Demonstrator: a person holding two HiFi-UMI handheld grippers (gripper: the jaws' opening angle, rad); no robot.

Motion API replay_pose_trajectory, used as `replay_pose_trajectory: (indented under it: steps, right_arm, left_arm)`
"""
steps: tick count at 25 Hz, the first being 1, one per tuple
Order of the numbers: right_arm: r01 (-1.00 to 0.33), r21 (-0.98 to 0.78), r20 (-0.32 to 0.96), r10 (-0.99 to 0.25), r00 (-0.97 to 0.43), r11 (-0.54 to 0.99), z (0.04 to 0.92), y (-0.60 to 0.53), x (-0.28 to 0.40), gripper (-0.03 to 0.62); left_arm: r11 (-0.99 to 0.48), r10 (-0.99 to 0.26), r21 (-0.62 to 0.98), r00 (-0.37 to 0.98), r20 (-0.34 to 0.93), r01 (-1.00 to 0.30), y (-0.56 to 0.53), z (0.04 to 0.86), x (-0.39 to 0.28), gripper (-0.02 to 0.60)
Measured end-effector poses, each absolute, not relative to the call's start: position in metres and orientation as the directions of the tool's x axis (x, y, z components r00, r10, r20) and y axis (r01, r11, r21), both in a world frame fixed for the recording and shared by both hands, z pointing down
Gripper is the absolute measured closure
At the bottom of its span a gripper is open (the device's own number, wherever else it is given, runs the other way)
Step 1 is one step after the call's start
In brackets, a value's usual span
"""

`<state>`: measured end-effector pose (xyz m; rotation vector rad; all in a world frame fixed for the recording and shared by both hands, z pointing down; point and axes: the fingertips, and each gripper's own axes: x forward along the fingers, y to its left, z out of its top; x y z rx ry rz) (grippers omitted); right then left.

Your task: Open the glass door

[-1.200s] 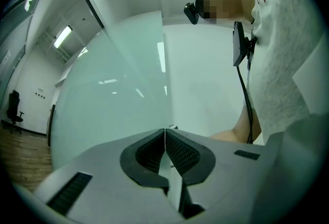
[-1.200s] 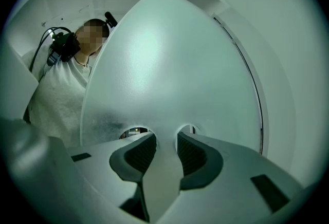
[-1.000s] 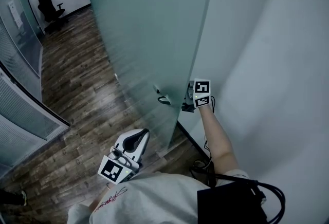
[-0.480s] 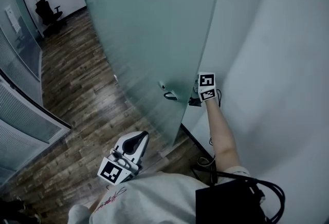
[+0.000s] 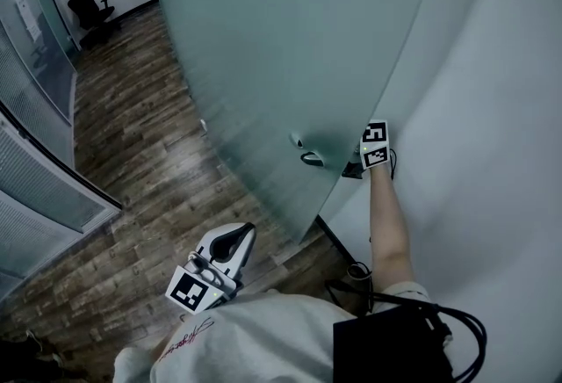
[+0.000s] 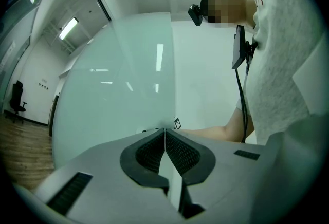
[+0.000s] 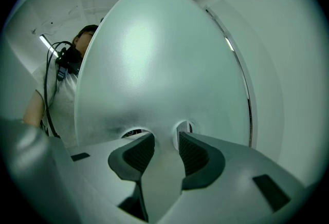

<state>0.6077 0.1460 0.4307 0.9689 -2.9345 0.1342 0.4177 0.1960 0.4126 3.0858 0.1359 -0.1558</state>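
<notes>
Glass door [image 5: 281, 47] ajar over the wood floor [image 5: 132, 144]; right gripper [image 7: 165, 147] behind its free edge, near the handle [image 5: 309, 158]; jaws just opened, apart, nothing between (frosted pane ahead); left gripper [image 6: 165, 138] held low, its 2 jaws closed, empty.

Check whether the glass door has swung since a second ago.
Yes. In the head view, the handle-side edge of the glass door has swung to the right, away from the office chair and closer to the white wall.
</notes>
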Motion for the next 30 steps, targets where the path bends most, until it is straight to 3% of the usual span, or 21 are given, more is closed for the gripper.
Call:
replay_pose_trajectory:
  steps: [5,10,14,17,23,30]
  right_arm:
    - [-0.570,-0.119,0.051,-0.569,-0.821,0.813,0.437,0.148,0.625,0.439]
    - [-0.618,-0.116,-0.014,-0.623,-0.782,0.778,0.444,0.154,0.640,0.441]
    - [-0.770,0.002,-0.069,-0.768,-0.637,0.639,0.437,0.163,0.650,0.444]
    - [-0.854,0.052,-0.106,-0.847,-0.520,0.518,0.434,0.187,0.655,0.502]
    - [-0.943,0.036,-0.167,-0.929,-0.331,0.330,0.428,0.244,0.645,0.546]
    - [-0.965,0.106,-0.137,-0.958,-0.252,0.238,0.401,0.286,0.580,0.553]
  left_arm:
    - [-0.996,0.078,0.044,0.992,-0.094,0.083,0.188,0.419,0.417,0.563]
    - [-0.995,0.086,0.045,0.992,-0.087,0.090,0.181,0.420,0.423,0.563]
    - [-0.992,0.109,0.046,0.989,-0.097,0.114,0.181,0.423,0.431,0.563]
    - [-0.989,0.138,0.045,0.985,-0.099,0.143,0.185,0.424,0.439,0.563]
    - [-0.968,0.245,0.019,0.963,-0.112,0.248,0.202,0.423,0.453,0.563]
    - [-0.931,0.362,-0.005,0.921,-0.144,0.365,0.224,0.410,0.453,0.563]
